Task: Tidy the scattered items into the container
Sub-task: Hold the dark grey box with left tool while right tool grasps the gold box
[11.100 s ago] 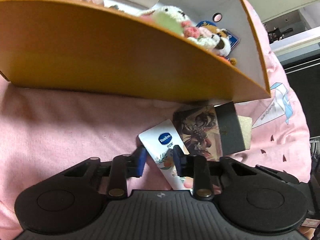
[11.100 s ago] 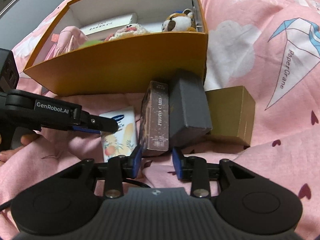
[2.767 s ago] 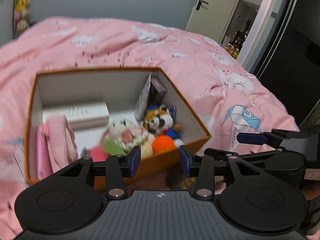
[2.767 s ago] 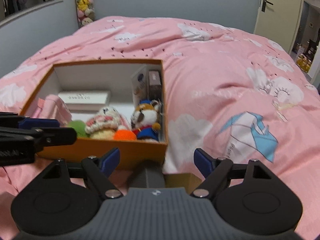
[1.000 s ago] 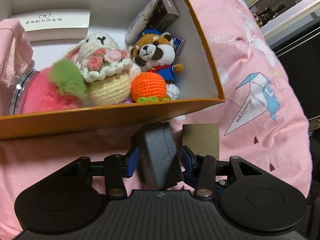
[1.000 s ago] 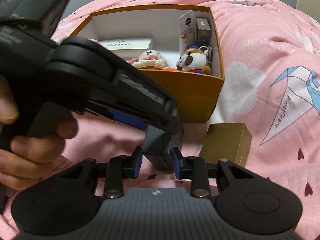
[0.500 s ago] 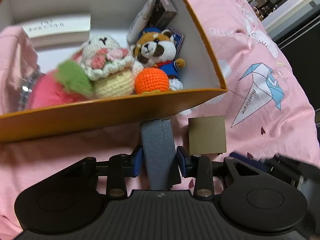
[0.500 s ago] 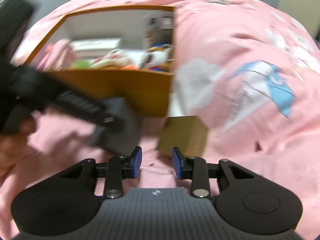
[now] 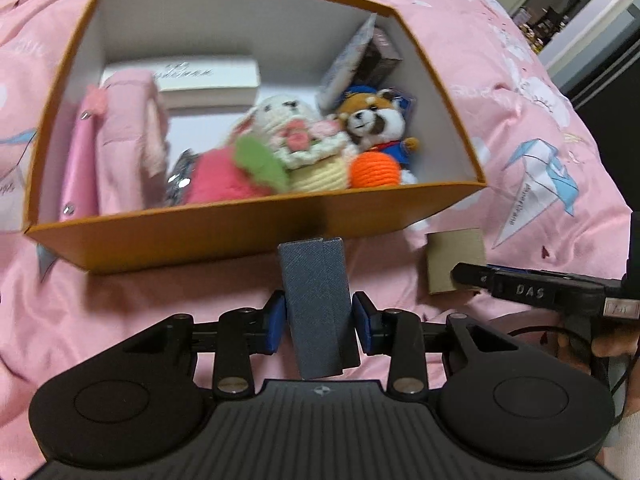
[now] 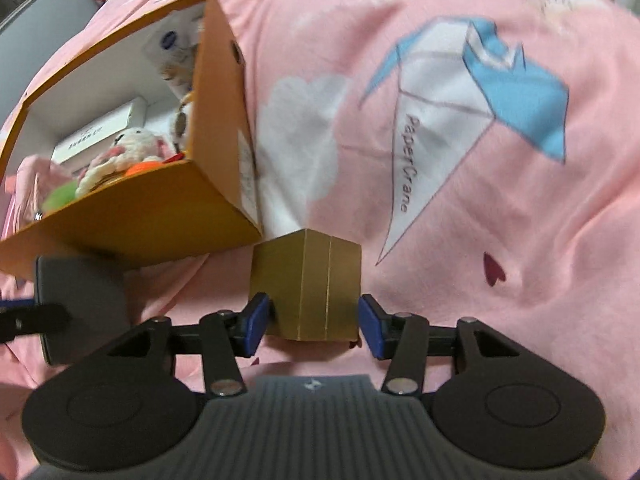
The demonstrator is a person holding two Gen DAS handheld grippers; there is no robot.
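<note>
Setting: a bed with a pink quilt printed with clouds and paper cranes.
Container: an open orange box on the quilt, holding plush toys, a white carton and pink items.
Left hand-held gripper: clamped on an upright grey box, just in front of the orange box's near wall.
Right hand-held gripper: jaws opening, astride a gold box without pressing it.
Gold box: on the quilt, beside the container's near right corner, outside it.
</note>
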